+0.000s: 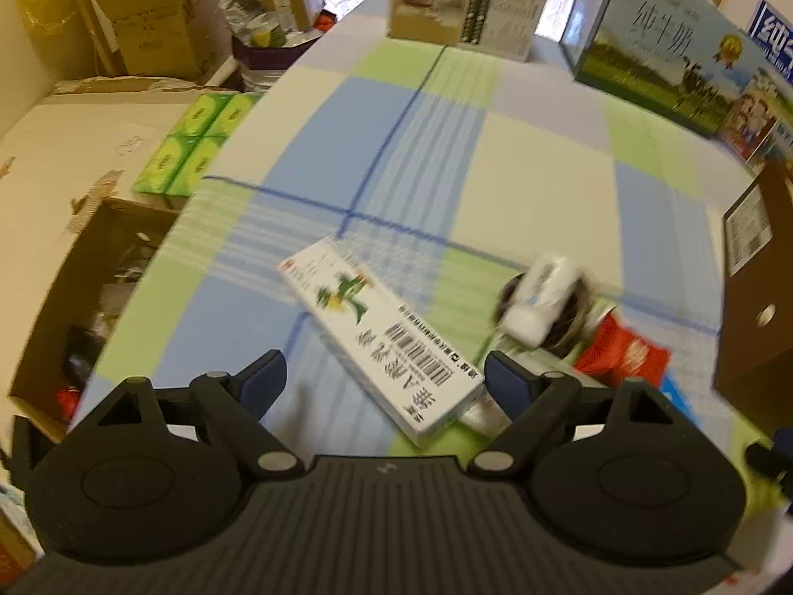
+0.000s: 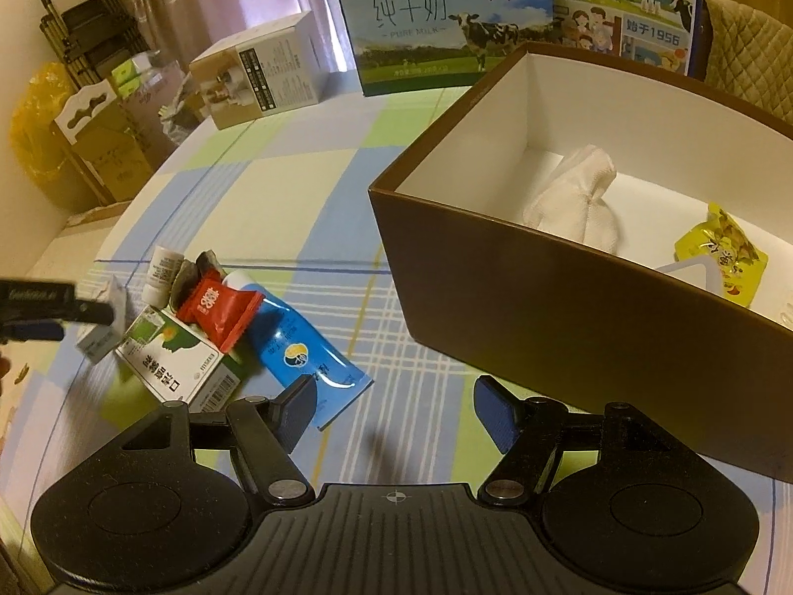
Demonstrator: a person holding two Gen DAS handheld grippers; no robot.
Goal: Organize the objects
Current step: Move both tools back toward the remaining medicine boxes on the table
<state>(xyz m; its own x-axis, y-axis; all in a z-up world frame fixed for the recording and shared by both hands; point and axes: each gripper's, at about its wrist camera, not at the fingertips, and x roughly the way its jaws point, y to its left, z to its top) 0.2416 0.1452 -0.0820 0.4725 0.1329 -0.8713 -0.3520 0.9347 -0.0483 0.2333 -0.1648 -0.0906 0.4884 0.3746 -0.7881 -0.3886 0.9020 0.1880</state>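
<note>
A long white box with green print point(image 1: 381, 332) lies on the checked tablecloth, its near end between the spread fingers of my left gripper point(image 1: 384, 379), which is open. To its right are a small white bottle point(image 1: 545, 292) and a red candy wrapper point(image 1: 619, 352). In the right wrist view my right gripper point(image 2: 395, 401) is open and holds nothing, just right of a blue tube point(image 2: 302, 352). The red candy point(image 2: 220, 310), a white-green box point(image 2: 168, 357) and the bottle point(image 2: 161, 272) cluster to the left. The brown box point(image 2: 495, 297) holds a tissue point(image 2: 580, 198) and a yellow packet point(image 2: 723, 258).
Milk cartons point(image 2: 441, 25) and a beige box point(image 2: 257, 79) stand at the table's far edge. Off the table's left side are cardboard boxes point(image 1: 143, 25), green packs point(image 1: 193, 148) and an open carton point(image 1: 89, 297). The left gripper's fingers point(image 2: 91, 312) reach in from the left.
</note>
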